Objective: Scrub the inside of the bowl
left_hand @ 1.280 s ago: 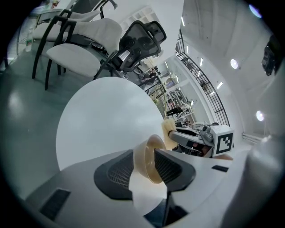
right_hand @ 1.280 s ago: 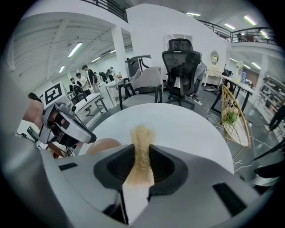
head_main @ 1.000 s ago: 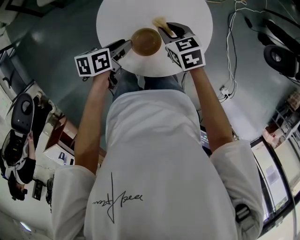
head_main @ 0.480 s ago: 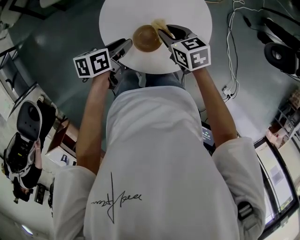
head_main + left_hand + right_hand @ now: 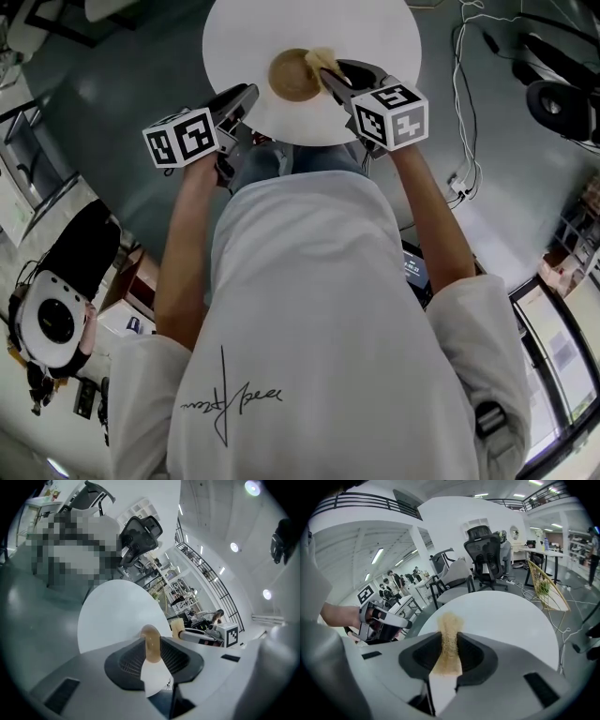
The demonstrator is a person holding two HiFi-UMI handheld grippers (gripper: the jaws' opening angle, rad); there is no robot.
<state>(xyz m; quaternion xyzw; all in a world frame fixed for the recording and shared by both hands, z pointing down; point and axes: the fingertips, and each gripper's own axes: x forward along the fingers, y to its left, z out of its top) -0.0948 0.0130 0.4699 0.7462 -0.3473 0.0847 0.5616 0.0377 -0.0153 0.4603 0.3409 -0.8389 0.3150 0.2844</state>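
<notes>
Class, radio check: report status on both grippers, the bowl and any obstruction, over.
Left gripper jaws just closing, now gripping bowl. Right gripper shut on sponge, at bowl's edge. No obstruction seen on table.

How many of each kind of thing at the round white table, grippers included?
Bowl: 1
Sponge: 1
Round table: 1
Grippers: 2, left gripper and right gripper
Total: 5
</notes>
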